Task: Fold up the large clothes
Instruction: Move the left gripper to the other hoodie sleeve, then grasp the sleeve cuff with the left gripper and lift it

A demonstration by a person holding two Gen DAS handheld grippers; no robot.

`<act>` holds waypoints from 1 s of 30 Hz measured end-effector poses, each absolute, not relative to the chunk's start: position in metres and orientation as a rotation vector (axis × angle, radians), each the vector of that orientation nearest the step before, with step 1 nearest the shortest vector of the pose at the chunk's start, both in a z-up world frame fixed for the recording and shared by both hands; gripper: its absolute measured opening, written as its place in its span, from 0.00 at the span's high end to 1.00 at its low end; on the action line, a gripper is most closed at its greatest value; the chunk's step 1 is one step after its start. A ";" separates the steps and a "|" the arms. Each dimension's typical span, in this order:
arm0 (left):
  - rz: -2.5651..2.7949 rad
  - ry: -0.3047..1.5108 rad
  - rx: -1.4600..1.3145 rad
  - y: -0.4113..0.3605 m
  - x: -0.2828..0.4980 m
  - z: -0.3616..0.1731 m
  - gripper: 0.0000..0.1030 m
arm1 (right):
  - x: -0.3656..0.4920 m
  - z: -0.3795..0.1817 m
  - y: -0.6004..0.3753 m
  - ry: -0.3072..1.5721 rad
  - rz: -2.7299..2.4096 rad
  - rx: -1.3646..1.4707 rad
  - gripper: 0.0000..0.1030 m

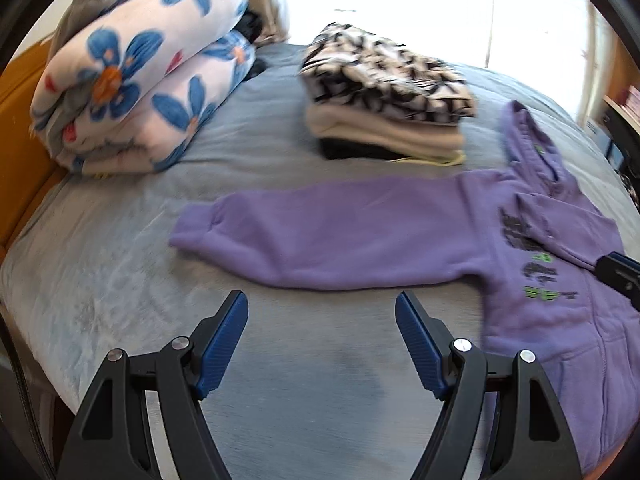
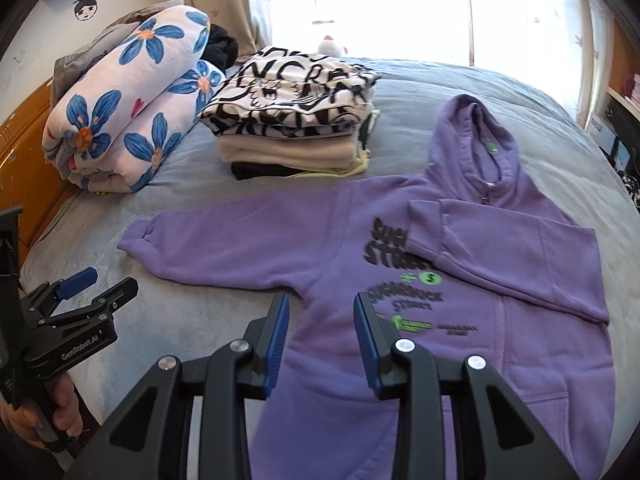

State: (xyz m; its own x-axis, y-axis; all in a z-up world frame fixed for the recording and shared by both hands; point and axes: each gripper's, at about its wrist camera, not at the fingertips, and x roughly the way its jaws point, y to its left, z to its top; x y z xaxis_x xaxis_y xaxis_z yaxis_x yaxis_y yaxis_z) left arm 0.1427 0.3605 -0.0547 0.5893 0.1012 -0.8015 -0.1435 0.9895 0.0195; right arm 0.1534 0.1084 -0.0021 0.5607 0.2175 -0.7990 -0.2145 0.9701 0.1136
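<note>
A bedroom in a home

A grey bedspread (image 2: 420, 80) covers the bed; a rolled floral duvet (image 2: 128, 108) lies at ten o'clock, a stack of folded clothes (image 2: 296, 120) at twelve, curtained bright window (image 2: 360, 4) behind, orange headboard (image 2: 24, 152) at nine.

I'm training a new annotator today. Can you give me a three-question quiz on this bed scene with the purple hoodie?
1. True or false: the right gripper is clamped on the purple hoodie.
2. Which sleeve is folded across the chest: a) the one toward the floral blanket, b) the other one?
3. What tops the stack of folded clothes?

Key: 1. False; it is open above the hoodie, and the left gripper is open too. 2. b. 3. A black-and-white printed garment.
</note>
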 end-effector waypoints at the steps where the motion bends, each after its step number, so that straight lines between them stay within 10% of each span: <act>1: 0.154 0.938 -0.065 0.369 0.145 -0.059 0.27 | 0.154 -0.003 0.112 0.940 0.258 -0.001 0.68; 30: 0.076 0.957 -0.722 0.557 0.213 -0.182 0.27 | 0.223 -0.092 0.233 1.045 0.281 -0.150 0.68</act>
State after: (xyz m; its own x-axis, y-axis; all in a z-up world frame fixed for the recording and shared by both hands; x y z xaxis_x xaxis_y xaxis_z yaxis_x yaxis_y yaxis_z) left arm 0.2128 0.5574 -0.1825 0.5922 -0.2466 -0.7671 -0.3652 0.7665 -0.5283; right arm 0.2231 0.2332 -0.0924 0.4706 0.1570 -0.8683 -0.2990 0.9542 0.0105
